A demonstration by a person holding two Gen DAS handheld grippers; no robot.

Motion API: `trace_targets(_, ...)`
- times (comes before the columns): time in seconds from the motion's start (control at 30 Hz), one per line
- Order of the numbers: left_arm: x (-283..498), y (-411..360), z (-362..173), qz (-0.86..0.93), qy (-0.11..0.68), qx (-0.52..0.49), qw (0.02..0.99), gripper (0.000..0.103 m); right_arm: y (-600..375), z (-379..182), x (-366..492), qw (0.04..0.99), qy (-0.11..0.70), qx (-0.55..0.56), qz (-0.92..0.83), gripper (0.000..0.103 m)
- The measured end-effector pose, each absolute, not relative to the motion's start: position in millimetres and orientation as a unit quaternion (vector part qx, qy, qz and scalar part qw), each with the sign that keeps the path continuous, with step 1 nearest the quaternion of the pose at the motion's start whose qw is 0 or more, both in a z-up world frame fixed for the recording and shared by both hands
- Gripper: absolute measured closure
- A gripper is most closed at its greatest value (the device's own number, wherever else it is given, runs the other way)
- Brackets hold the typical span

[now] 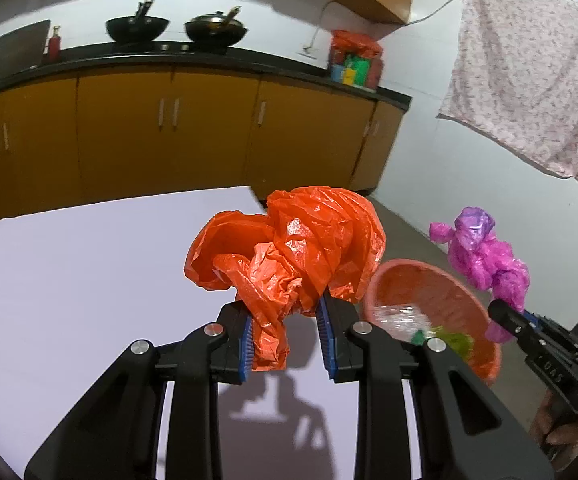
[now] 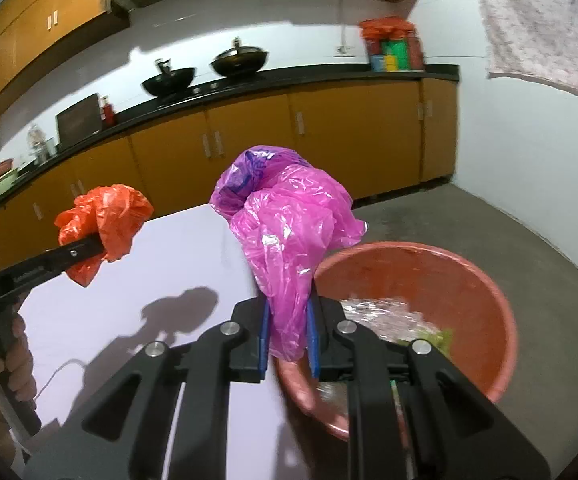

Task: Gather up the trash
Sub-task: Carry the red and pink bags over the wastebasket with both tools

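My left gripper (image 1: pixel 285 332) is shut on a crumpled orange plastic bag (image 1: pixel 289 252) and holds it above the white table's right edge (image 1: pixel 89 280). The orange bag also shows in the right wrist view (image 2: pixel 105 220). My right gripper (image 2: pixel 287 340) is shut on a crumpled pink plastic bag (image 2: pixel 289 224), held over the near rim of an orange basin (image 2: pixel 469 280) on the floor. The pink bag (image 1: pixel 485 256) and the basin (image 1: pixel 417 284) also show in the left wrist view. The basin holds clear plastic and green scraps (image 1: pixel 421 324).
Yellow cabinets (image 1: pixel 169 132) under a black counter run along the back wall, with two woks (image 1: pixel 177 28) and a bagged box (image 1: pixel 353 60) on top. A patterned cloth (image 1: pixel 529 80) hangs at the right. Grey floor (image 2: pixel 509 220) lies around the basin.
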State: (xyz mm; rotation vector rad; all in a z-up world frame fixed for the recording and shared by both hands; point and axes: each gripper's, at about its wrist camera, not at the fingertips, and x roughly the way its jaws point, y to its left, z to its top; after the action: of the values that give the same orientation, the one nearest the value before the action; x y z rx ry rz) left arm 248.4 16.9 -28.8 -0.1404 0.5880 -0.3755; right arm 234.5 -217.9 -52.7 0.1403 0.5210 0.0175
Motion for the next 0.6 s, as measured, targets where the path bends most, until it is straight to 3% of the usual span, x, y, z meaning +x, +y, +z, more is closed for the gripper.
trace_targets(0.6, 237, -62, -33, -0.238, 0.288, -0.058, 0.926, 0.076, -283, -53, 200, 0.962, 0.239, 0.109, -0.068, 0.087)
